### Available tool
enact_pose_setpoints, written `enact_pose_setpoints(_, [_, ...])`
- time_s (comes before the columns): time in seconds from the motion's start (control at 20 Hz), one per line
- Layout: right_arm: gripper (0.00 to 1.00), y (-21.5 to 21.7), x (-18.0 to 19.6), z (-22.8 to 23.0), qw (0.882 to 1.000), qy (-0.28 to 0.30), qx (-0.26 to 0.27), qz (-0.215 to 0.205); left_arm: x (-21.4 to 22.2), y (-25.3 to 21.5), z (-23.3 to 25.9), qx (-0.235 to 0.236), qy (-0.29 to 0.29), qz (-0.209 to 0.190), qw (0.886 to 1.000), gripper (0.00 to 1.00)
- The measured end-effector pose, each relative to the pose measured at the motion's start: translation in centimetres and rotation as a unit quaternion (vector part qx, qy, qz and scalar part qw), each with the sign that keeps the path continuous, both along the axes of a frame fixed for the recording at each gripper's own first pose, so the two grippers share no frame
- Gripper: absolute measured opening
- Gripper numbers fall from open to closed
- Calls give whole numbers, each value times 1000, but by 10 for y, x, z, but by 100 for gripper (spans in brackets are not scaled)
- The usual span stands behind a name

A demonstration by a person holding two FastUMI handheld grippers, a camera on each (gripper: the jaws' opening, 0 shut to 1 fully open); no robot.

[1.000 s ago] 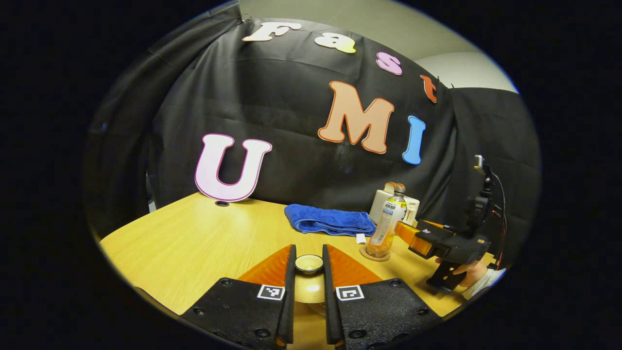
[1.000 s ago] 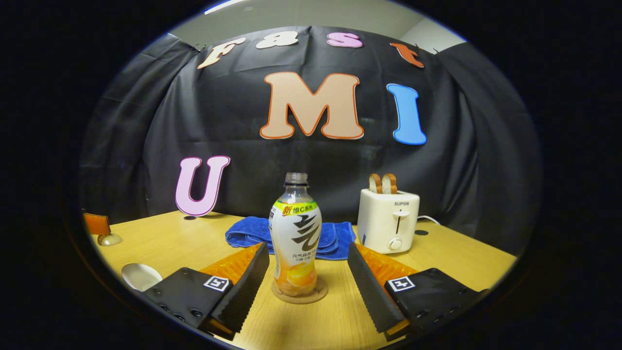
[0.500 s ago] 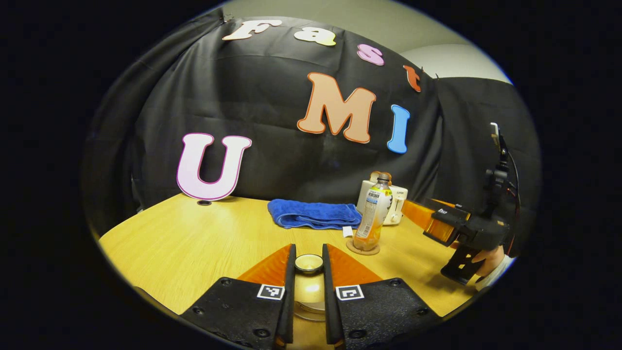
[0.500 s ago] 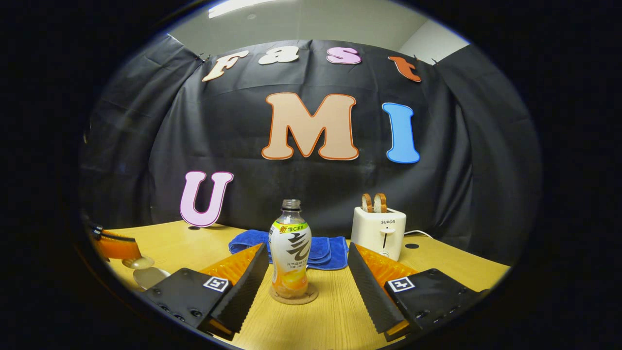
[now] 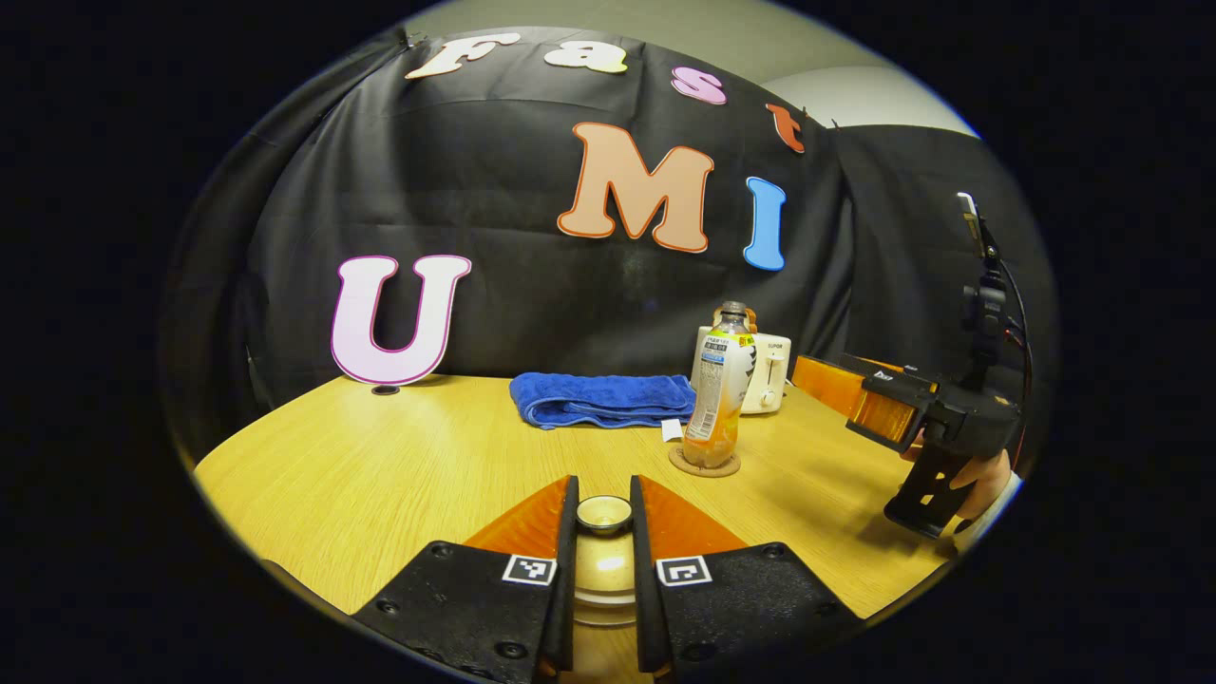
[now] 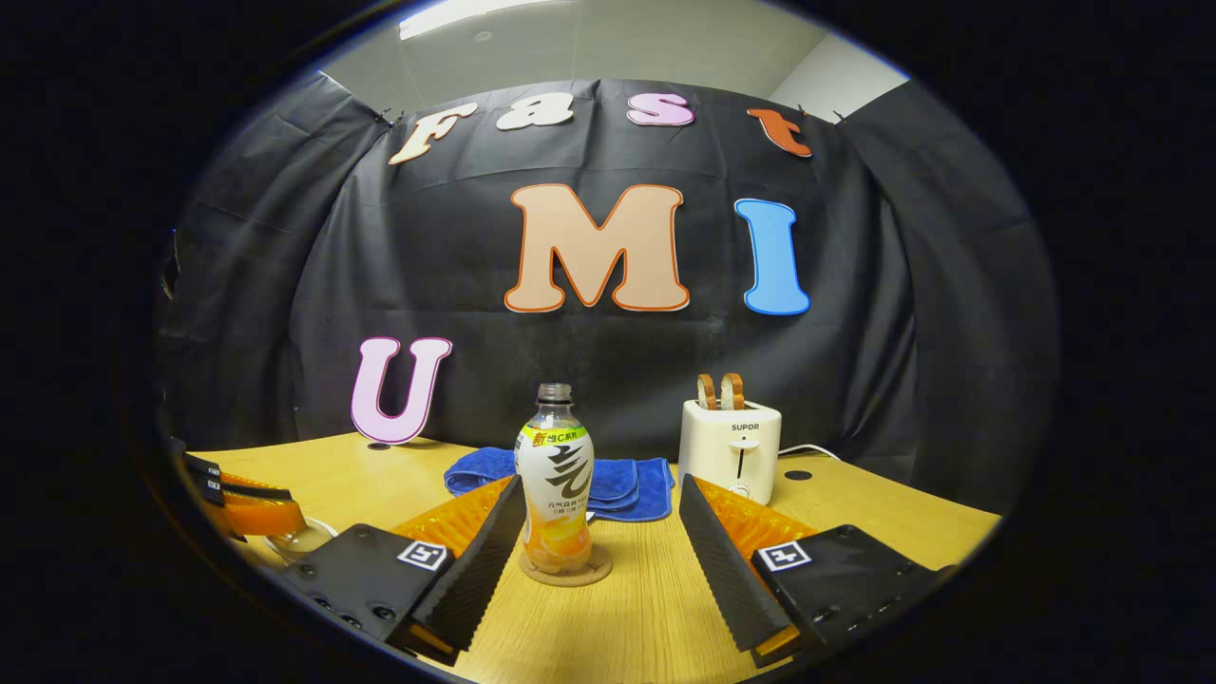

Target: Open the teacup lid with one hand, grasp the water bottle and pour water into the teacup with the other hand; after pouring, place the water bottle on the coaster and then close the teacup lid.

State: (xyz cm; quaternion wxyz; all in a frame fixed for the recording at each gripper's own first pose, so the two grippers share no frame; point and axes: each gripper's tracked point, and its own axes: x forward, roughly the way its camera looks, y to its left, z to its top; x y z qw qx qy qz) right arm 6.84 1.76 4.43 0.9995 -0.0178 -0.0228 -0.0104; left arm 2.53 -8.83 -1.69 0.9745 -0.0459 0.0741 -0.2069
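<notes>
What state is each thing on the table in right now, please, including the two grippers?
Water bottle: upright on the coaster, uncapped, released.
Teacup lid: gripped by its knob.
Left gripper: shut on the lid's knob.
Right gripper: open, clear of the bottle.
Toaster: two slices sticking up.
Blue towel: folded, lying flat.

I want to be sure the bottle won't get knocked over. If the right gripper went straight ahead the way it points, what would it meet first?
Probably the water bottle on its coaster: it stands centred ahead of the open right gripper, between the finger lines. The blue towel lies behind it. Depth is hard to judge.
</notes>
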Motion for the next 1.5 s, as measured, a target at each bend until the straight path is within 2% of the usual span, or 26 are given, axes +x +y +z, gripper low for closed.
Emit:
enact_pose_setpoints(0.45, [100, 5, -10, -7, 1000, 8, 2, 9, -2, -3, -1, 17, -18, 2, 1000, 27])
enact_pose_setpoints(0.55, [100, 9, -12, -8, 1000, 9, 3, 13, -2, -3, 2, 16, -26, 4, 1000, 44])
enact_pose_setpoints(0.6, [100, 12, -14, -8, 1000, 9, 4, 15, -4, 0, 6, 18, -31, 8, 999, 47])
enact_pose_setpoints(0.65, [100, 15, -17, -8, 1000, 9, 6, 18, -4, 3, 11, 19, -40, 15, 999, 59])
enact_pose_setpoints(0.7, [100, 17, -19, -7, 1000, 8, 8, 20, -4, 7, 15, 20, -50, 22, 998, 64])
enact_pose_setpoints(0.75, [100, 20, -22, -7, 1000, 7, 10, 23, -4, 10, 20, 21, -60, 31, 998, 76])
enact_pose_setpoints(0.85, [100, 25, -29, -7, 1000, 7, 13, 27, -5, 19, 30, 21, -78, 48, 996, 84])
enact_pose_setpoints(1.15, [100, 37, -61, -17, 999, 10, 21, 37, -14, 36, 32, 0, -86, 104, 991, 88])
enact_pose_setpoints(1.5, [98, 33, -85, -37, 1000, 18, 14, 20, -25, 20, 26, 8, -81, 92, 992, 88])
